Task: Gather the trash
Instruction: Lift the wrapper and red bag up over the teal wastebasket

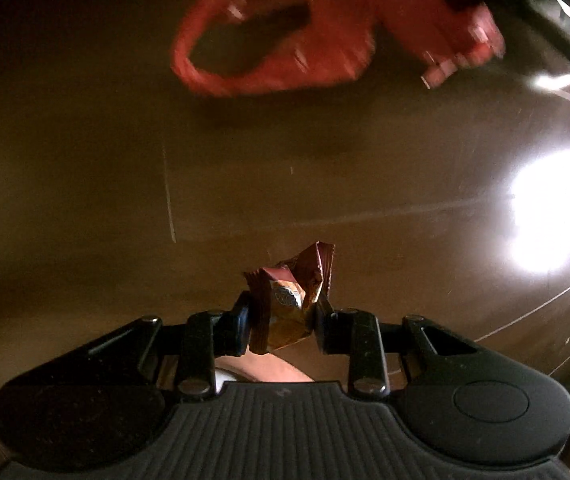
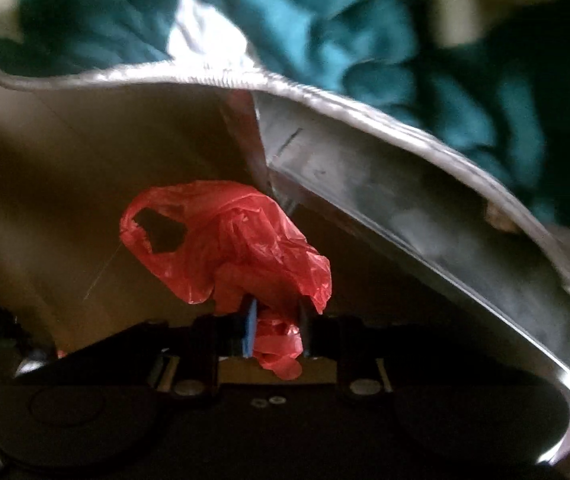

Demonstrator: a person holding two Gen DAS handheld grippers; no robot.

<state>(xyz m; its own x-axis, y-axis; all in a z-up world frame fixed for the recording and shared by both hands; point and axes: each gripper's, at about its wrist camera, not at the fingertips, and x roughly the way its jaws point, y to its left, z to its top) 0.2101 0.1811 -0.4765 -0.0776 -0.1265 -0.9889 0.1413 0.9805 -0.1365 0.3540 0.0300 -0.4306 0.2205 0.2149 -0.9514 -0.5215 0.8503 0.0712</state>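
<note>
While both hands carry trash: each line below runs from the left side of the scene to the right.

Left gripper (image 1: 285,316): pointing down over the brown tabletop (image 1: 85,200), its jaws pressed together on a crumpled gold-and-maroon candy wrapper (image 1: 289,300).

Wrapper's place: pinched at its middle, clear of the table, its long axis sticking out forward past the fingertips.

Red plastic bag (image 1: 285,40): in the left wrist view it hangs blurred ahead of the wrapper and a little to the right, well apart from it, its handle loop toward the left.

Right gripper (image 2: 275,332): jaws clamped on a bunched end of the bag, by a blue pad (image 2: 249,332); the rest of the bag billows forward and to the left of the fingers.

Bag mouth: I cannot tell where it opens; only the handle hole shows.

Deciding relation, as I judge it: the wrapper needs to travel forward and rightward to the bag, so the left hand is the one to close the gap.

Table's metal edge (image 2: 405,208): to the right, with teal cloth (image 2: 365,40) beyond.
</note>
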